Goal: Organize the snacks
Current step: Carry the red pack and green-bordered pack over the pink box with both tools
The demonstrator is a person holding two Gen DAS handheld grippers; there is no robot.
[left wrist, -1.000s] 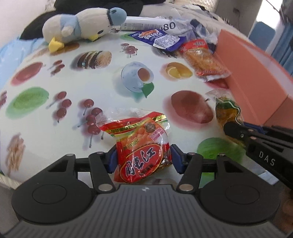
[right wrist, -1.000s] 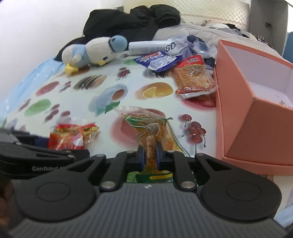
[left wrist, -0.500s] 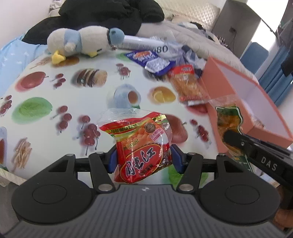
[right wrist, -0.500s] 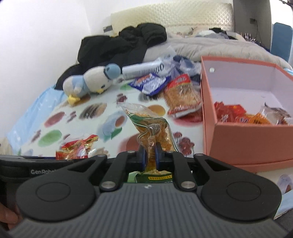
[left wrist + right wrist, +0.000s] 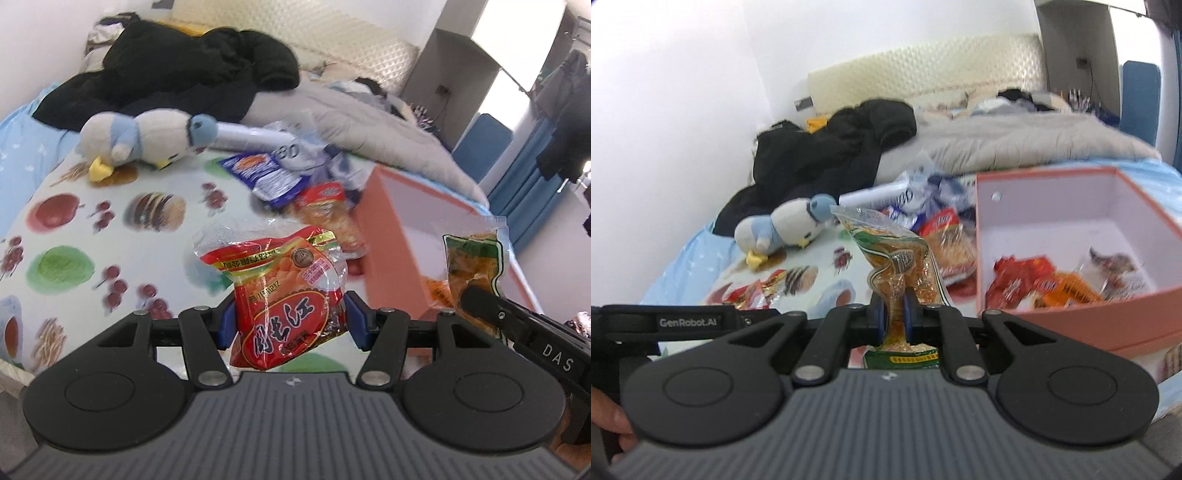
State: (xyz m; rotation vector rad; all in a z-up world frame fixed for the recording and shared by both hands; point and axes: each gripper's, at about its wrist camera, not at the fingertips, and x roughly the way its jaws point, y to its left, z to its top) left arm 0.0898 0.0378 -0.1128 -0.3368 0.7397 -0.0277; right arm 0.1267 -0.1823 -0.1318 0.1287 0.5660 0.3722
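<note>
My left gripper (image 5: 288, 325) is shut on a red snack packet (image 5: 284, 291), held in the air above the fruit-print cloth (image 5: 110, 229). My right gripper (image 5: 894, 319) is shut on a green and orange snack bag (image 5: 897, 258), pinched at its lower half and standing upright. The same bag (image 5: 474, 258) shows at the right of the left wrist view, over the pink box (image 5: 388, 236). The pink box (image 5: 1027, 325) stands open to the right and holds several snack packets (image 5: 1056, 284).
On the cloth lie a blue snack packet (image 5: 266, 173), an orange-red packet (image 5: 328, 210) and a white tube (image 5: 255, 136). A plush penguin (image 5: 144, 140) lies at the far left. A black jacket (image 5: 831, 147) and grey duvet (image 5: 1015, 140) fill the bed behind.
Both grippers have risen from the cloth with their packets still held. The inside of the pink box has come into view on the right.
</note>
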